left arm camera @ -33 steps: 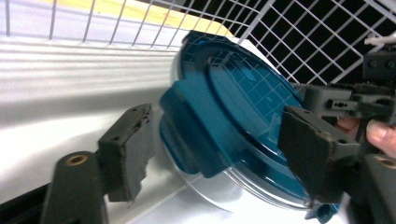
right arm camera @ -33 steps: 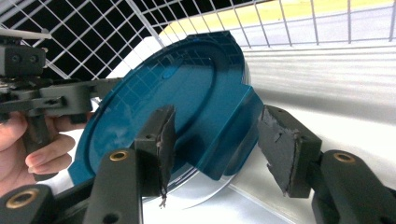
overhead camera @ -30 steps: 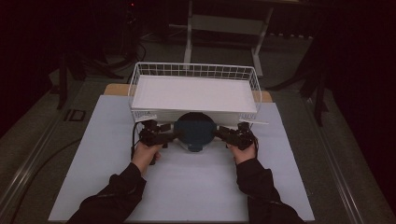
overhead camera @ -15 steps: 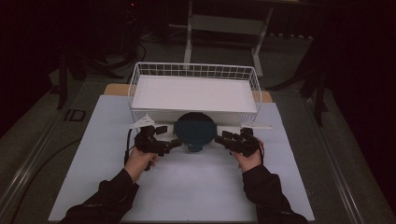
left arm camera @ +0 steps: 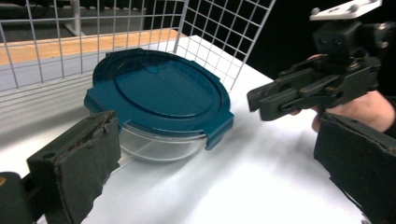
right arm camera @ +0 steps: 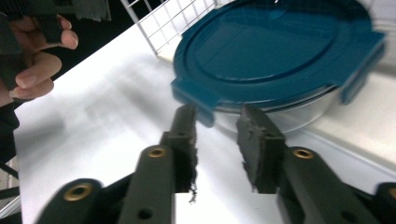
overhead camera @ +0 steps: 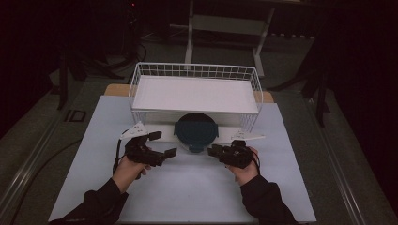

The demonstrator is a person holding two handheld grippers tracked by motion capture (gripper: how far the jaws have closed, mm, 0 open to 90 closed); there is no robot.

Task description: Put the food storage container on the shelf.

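Blue-lidded glass container (overhead camera: pixel 196 131) sits just beyond both grippers' jaws.

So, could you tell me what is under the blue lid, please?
A clear round container sits under the blue lid. Its visible wall looks empty, but the lid covers most of the inside.

Hidden, cropped and blurred parts

In the right gripper view the blue lid (right arm camera: pixel 275 51) runs off the top edge, its clip tabs smeared by blur, and the other hand (right arm camera: pixel 35 60) is cut by the left edge. In the left gripper view the left tongs (left arm camera: pixel 224 168) are cropped at the bottom corners, and the glass container (left arm camera: pixel 161 144) mostly hides beneath its lid.
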